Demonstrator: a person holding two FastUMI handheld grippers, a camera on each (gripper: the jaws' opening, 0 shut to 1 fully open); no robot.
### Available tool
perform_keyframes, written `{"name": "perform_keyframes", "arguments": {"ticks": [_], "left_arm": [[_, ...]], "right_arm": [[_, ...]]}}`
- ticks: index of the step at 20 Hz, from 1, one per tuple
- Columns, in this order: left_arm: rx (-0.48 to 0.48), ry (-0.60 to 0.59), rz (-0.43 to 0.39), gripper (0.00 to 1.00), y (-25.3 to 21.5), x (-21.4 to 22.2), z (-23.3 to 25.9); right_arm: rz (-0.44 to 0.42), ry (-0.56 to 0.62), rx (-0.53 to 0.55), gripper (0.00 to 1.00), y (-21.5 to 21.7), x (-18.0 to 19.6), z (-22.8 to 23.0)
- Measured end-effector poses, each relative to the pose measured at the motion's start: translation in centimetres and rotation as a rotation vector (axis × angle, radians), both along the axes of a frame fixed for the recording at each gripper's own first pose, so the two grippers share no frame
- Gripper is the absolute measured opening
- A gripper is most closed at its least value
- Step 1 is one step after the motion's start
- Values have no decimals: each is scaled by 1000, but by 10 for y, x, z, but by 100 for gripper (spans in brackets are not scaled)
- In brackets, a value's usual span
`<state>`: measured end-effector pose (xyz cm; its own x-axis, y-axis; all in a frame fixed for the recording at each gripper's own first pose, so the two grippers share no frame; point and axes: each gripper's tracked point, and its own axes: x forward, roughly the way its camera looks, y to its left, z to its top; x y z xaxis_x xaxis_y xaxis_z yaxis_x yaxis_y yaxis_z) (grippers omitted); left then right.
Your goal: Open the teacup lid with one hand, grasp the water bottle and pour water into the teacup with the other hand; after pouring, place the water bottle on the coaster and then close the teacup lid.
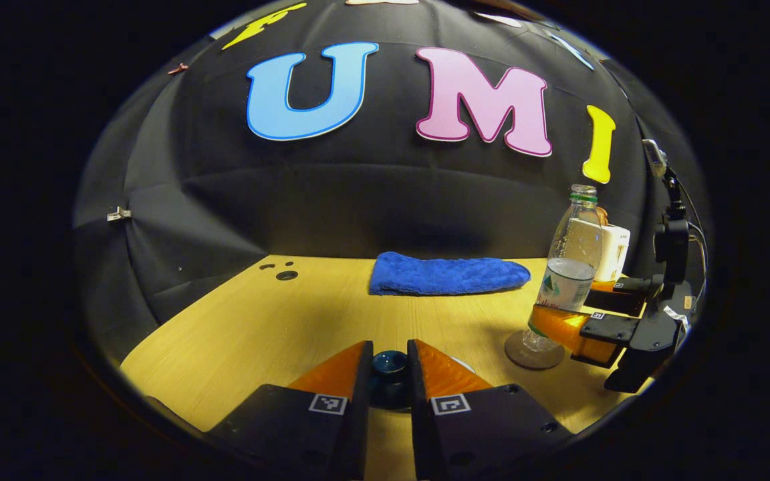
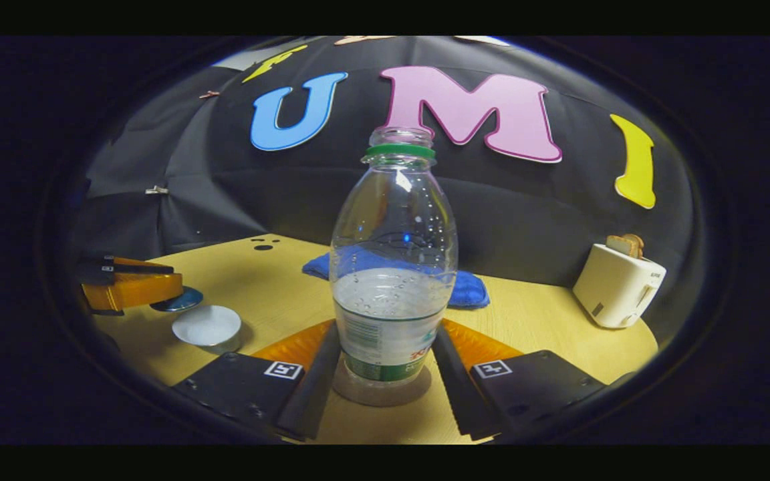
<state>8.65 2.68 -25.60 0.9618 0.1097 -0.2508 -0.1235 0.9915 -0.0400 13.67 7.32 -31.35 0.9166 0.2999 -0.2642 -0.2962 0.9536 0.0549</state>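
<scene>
The clear plastic water bottle (image 2: pixel 393 267) stands upright on a round brown coaster (image 2: pixel 381 393) on the pale wooden table (image 2: pixel 539 321). It has no cap, a green ring circles its neck, water fills roughly its lower half, droplets cling to the inside above, and a green-and-white label wraps its base. In the right gripper view, the right gripper (image 2: pixel 385 361) has a finger on either side of the bottle; whether they press it cannot be told.

In the left gripper view, the left gripper (image 1: pixel 389 374) is closed narrowly on the knob of the dark blue teacup lid (image 1: pixel 389 377), with the bottle at two o'clock. In the right gripper view, the white teacup (image 2: pixel 207 327) sits uncovered at nine o'clock, beside the lid. A folded blue cloth (image 1: pixel 445 274) lies behind, and a white toaster (image 2: pixel 617 283) stands at three o'clock.
</scene>
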Motion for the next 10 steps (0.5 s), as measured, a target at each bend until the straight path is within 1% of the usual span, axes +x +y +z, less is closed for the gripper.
{"name": "perform_keyframes", "arguments": {"ticks": [6, 10], "left_arm": [[-8, -7, -6, 31, -7, 6, 1], [-15, -10, -8, 31, -9, 6, 1]], "right_arm": [[-2, 50, 19, 81, -1, -3, -11], [4, 80, 27, 89, 0, -6, -18]]}}
